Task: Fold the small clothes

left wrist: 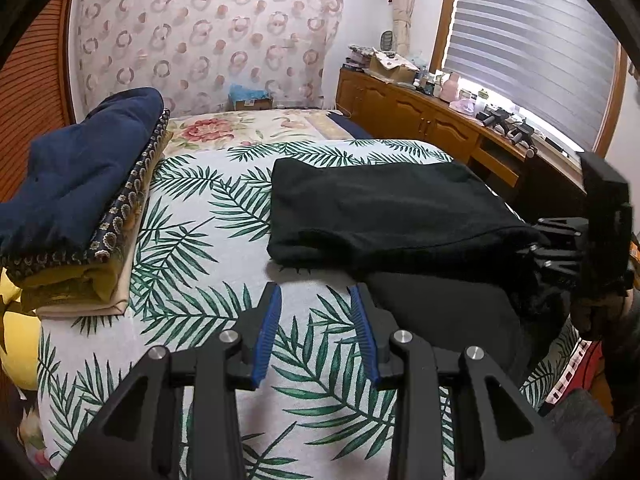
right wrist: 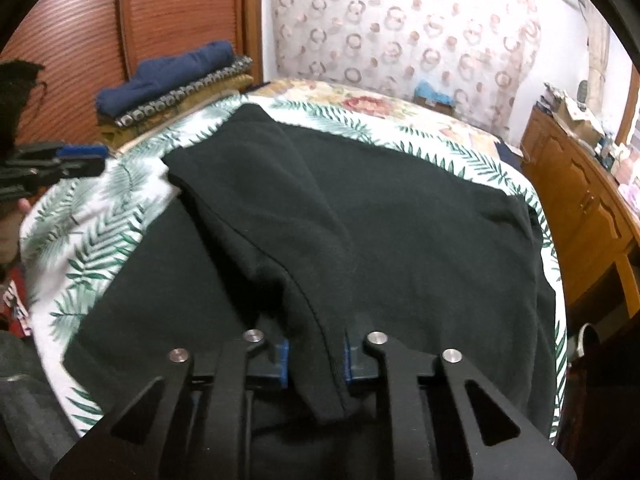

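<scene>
Right gripper (right wrist: 316,354) pinches a fold of the black garment (right wrist: 360,208) on the leaf-print bedspread (right wrist: 100,240); left gripper (left wrist: 318,320) waits empty.

The step in hand looks like gripping the near edge to start the next fold: the right jaws sit closed on a ridge of dark cloth, while the left jaws stand partly open over bare bedspread, holding nothing (the garment lies just beyond their tips). The next move likely calls for lifting that edge and carrying it across without dragging the rest. The right wrist view shows the pinch itself and the garment's creases; the left wrist view instead shows the garment's left edge and the stack of folded clothes (left wrist: 80,200) close up.
</scene>
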`<state>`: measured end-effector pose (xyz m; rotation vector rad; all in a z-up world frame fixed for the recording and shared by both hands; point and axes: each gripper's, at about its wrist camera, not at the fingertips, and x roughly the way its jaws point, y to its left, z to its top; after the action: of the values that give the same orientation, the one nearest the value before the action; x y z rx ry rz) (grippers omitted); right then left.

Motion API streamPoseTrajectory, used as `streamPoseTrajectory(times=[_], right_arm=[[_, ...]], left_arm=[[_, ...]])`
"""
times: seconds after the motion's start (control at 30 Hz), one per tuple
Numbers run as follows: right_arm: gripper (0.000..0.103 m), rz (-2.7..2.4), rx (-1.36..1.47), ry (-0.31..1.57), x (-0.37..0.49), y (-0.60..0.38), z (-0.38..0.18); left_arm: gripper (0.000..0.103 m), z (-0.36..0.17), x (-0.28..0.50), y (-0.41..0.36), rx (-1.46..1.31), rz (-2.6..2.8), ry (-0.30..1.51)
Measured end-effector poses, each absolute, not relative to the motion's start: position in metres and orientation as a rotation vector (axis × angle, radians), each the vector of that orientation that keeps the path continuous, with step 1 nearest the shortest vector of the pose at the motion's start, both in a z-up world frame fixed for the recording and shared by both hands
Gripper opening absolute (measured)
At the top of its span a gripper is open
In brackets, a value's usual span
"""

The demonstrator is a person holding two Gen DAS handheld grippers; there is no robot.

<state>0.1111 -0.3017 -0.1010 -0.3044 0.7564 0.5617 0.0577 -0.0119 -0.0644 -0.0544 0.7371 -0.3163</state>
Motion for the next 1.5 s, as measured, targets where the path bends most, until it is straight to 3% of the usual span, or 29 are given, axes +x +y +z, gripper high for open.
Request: streamPoseTrajectory(times=[0.43,0.67,0.87,1.0,1.5], right_arm=[[0.011,0.572,-0.207,0.634,0.075,-0.333,-0.035],[0.012,0.416,-0.209,0.715,0.076,-0.387,-0.047],[0.030,0.346,-0.211,0.801,0.081,-0.405,-0.077],[0.053,0.334,-0.214,0.775,0.076,-0.411,-0.066],[0.057,0.469,-0.193,0.686,0.108,-0.366,-0.038]], left_arm=[[0.034,-0.056,0.053,-0.023,-0.049,-0.347,0.721],[0.034,-0.054,0.057,-0.037,-0.044,-0.372,0.712],[0.034,-0.053,0.067,-0.051,-0.030,-0.380,0.717],[0.034,-0.049,0.071,-0.060,-0.017,-0.395,0.708],[0.034,-0.030,0.083,-0.072,-0.005,-0.396,0.662]])
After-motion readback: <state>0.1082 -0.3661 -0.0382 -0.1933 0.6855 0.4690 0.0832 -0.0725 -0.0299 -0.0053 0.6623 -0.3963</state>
